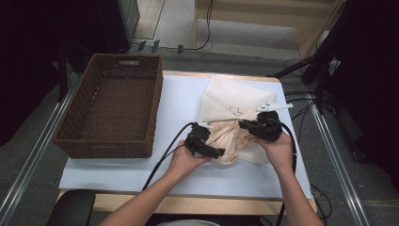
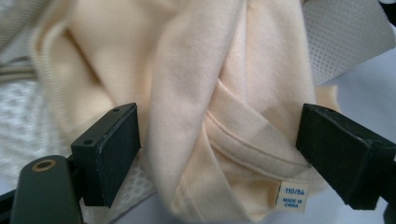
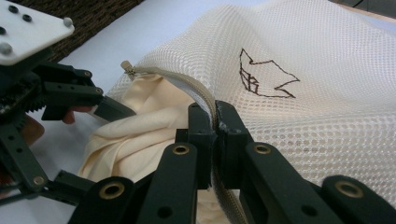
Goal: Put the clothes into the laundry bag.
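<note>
Cream cotton, soft and bunched, lies nearest: a pale yellow garment (image 2: pixel 224 107) spilling from the mouth of a white mesh laundry bag (image 3: pixel 327 93). In the left gripper view a folded, stitched hem of it runs between the two black jaws, which stand wide apart on either side of the cloth, and a small size label (image 2: pixel 293 196) reads "110/56, made in China". The left gripper (image 1: pixel 203 141) sits at the near left edge of the bundle, held in the person's left hand (image 1: pixel 184 160), its cable trailing back toward the table's front edge.

Just to the right, the right hand (image 1: pixel 278 148) holds the right gripper (image 3: pixel 215 122), whose jaws are pinched tight on the bag's zipper edge (image 3: pixel 201 93) (the zipper curves up out of the jaws to its metal end at the bag's opening). The left gripper shows farther off in that view, its jaws spread at the cloth.

Beyond the grippers, the mesh bag stretches away across the white table cover (image 1: pixel 179 99), with a small dark arrow-like drawing (image 3: pixel 266 74) on its upper face. Left of the bag, apart from it, stands a brown wicker basket (image 1: pixel 66 132), partly overhanging the table's left edge. Past the table lies grey floor with cables.
</note>
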